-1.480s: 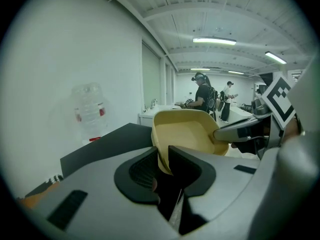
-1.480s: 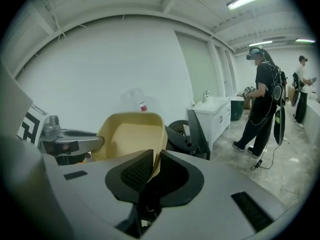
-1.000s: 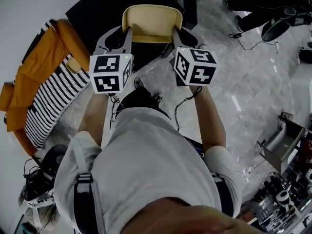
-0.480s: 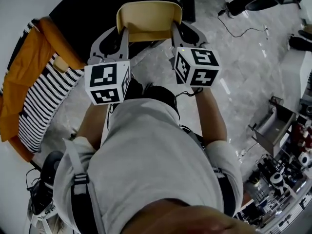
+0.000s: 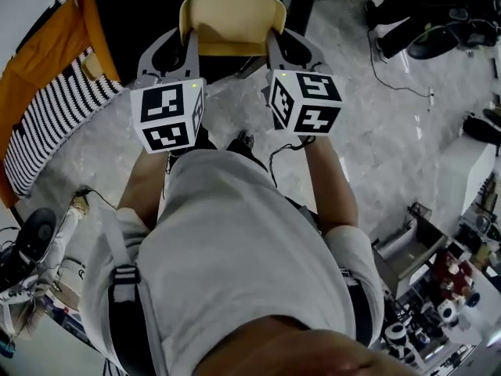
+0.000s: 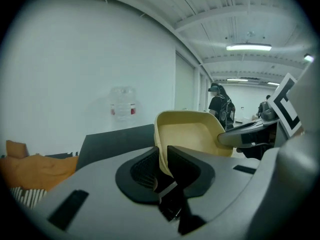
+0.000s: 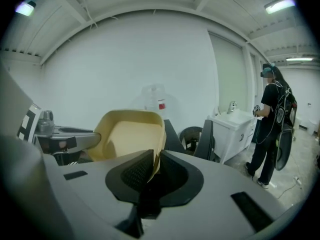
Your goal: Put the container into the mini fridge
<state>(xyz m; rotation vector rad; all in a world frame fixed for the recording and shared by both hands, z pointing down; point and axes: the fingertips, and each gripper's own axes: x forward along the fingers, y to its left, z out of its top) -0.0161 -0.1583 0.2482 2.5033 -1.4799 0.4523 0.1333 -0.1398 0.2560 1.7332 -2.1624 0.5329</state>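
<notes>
The yellow container hangs in mid-air, one side wall clamped by the left hand-held gripper, the other by the right hand-held gripper; uneven rolling or spreading could slip a thin rim and drop it on the floor

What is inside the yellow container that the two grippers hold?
Nothing shows inside the yellow container: its inner walls and floor look bare. The left gripper and right gripper, clamped on its walls, cover the near corners.
</notes>
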